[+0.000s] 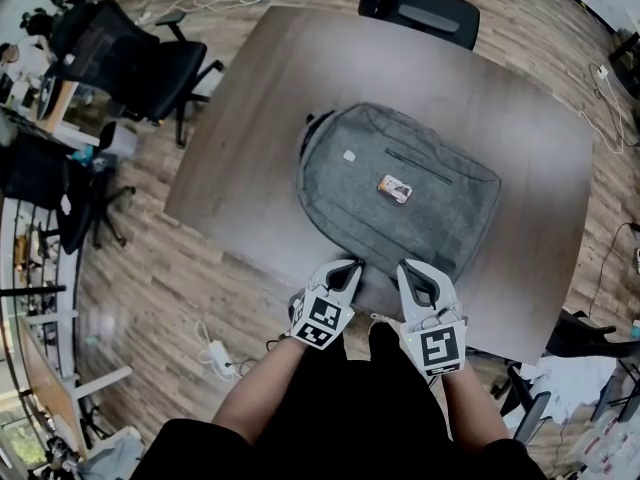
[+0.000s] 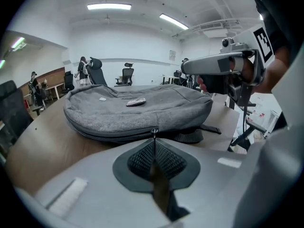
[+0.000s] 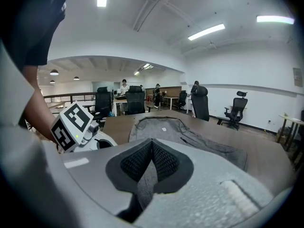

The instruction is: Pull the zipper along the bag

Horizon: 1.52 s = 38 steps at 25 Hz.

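A grey backpack (image 1: 400, 183) lies flat on the brown table (image 1: 250, 108), with a small tag (image 1: 394, 188) on its top face. At the bag's near edge, my left gripper (image 1: 347, 270) is shut on the zipper pull (image 2: 153, 133), which sticks up from the zipper line on the bag's side. In the left gripper view the pull's tab runs down between the closed pads of the left gripper (image 2: 153, 148). Just to the right, my right gripper (image 1: 409, 268) is shut on a fold of the bag's grey fabric (image 3: 146, 177). The right gripper (image 3: 152, 148) pinches that fold between its pads.
Black office chairs stand at the far left (image 1: 130, 58) and beyond the table (image 1: 420, 3). A power strip and cable (image 1: 215, 353) lie on the wooden floor near my left side. The table's near edge runs right under both grippers.
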Each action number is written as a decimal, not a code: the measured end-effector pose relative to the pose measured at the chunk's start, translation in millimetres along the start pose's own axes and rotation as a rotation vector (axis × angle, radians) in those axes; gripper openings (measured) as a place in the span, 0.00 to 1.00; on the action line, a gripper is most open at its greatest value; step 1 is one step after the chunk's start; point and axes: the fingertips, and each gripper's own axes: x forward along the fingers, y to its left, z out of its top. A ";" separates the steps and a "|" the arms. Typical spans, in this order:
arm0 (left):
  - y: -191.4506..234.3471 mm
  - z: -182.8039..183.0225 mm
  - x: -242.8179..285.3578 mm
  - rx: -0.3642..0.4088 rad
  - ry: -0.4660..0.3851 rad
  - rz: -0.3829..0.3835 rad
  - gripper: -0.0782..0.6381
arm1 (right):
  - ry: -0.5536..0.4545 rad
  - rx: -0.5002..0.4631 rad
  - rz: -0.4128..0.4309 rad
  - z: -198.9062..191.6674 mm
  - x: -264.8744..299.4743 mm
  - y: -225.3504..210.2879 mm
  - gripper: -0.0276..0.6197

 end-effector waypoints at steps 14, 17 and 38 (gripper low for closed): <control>-2.5 1.0 3.2 0.074 0.005 0.033 0.15 | 0.254 -0.392 0.160 -44.9 12.4 35.2 0.32; -3.2 1.0 4.3 0.061 -0.003 0.010 0.15 | 0.317 -0.442 0.176 -56.2 19.3 37.0 0.41; -1.4 3.9 8.8 0.081 0.005 0.014 0.15 | 0.598 -0.596 0.144 -104.6 53.0 28.9 0.29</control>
